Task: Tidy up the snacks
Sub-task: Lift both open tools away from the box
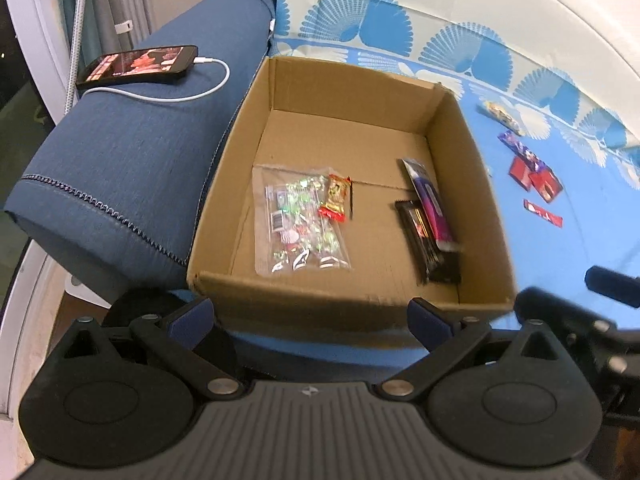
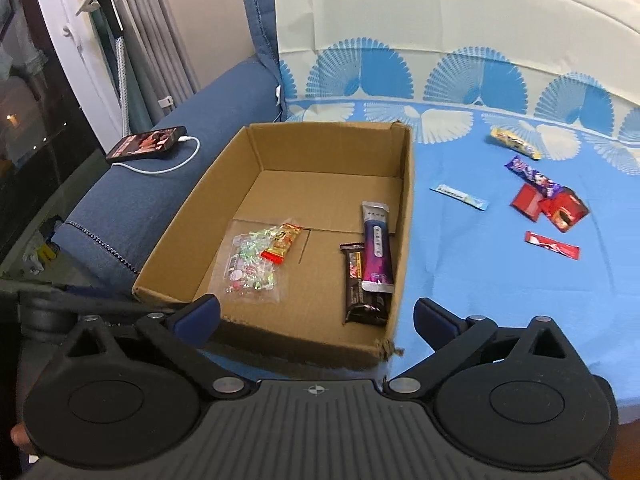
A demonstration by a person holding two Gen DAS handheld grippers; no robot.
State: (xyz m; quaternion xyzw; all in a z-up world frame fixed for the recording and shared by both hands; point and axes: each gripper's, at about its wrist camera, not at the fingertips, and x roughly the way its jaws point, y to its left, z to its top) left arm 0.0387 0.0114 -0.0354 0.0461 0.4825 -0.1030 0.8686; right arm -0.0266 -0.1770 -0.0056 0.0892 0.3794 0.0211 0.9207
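A blue fan-print bedsheet [image 2: 460,264] carries a cardboard box [image 2: 404,240] with snacks inside, more lying loose beyond. The left gripper [image 1: 310,314] and right gripper [image 2: 316,314] hover at its near wall, both spread wide, empty. Wrapper print is illegible.

Soft indoor light is falling evenly from above, leaving the cardboard box [image 1: 352,184] floor in mild shadow. Fisheye distortion is bending both views at the edges. Motion blur is smearing the left wrist view slightly, while the phone [image 2: 147,143] screen is glowing against dark glass.
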